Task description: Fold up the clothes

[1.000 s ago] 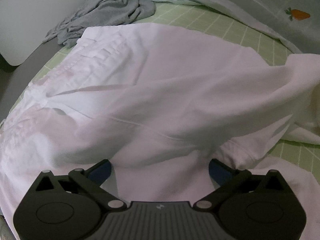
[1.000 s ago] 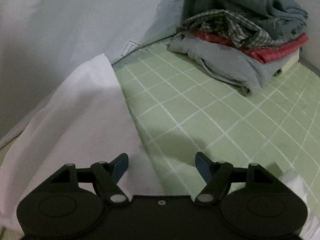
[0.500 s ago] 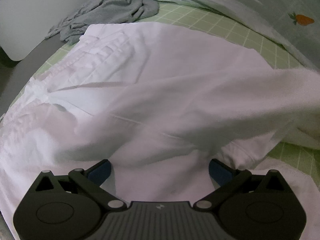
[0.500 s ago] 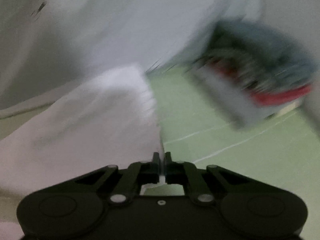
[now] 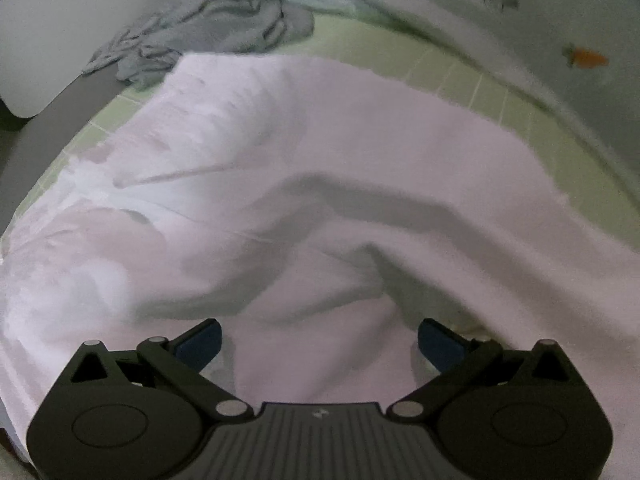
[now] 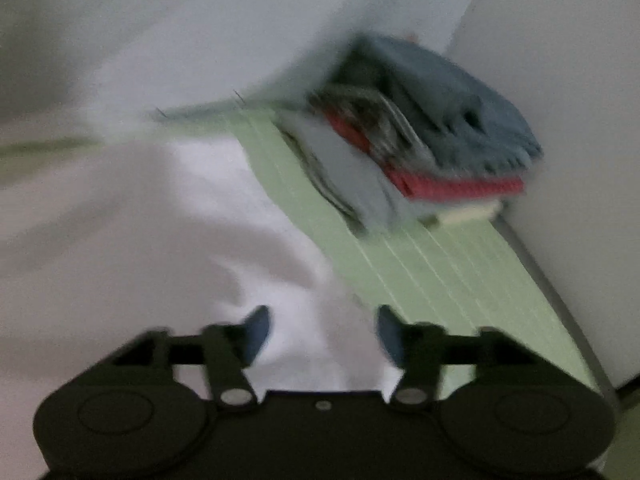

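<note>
The white garment (image 5: 304, 184) lies spread over the green checked sheet (image 5: 452, 80) and fills most of my left view. It is plain white with a faint pink cast, rumpled, with a gathered, puckered band along its far left edge and a thin straight seam running across the middle. A broad fold of it humps up across the centre and casts a grey shadow on the cloth below. More of it runs under and past my left gripper (image 5: 319, 340), whose blue-padded fingers stand wide apart with cloth between them, not pinched.

In my right view, which is blurred, the same white cloth (image 6: 152, 232) covers the left half, with its edge falling diagonally against the sheet (image 6: 440, 272). My right gripper (image 6: 320, 332) is also spread wide, over that edge, clamping nothing.

Beyond the garment on the left lies a crumpled grey garment (image 5: 208, 36), and past it a pale quilt (image 5: 520, 20) with a small carrot print (image 5: 586, 57). On the right side a stack of clothes (image 6: 420, 136) sits on the sheet by the wall (image 6: 560, 100): grey at the bottom, red, checked, blue-grey on top.
</note>
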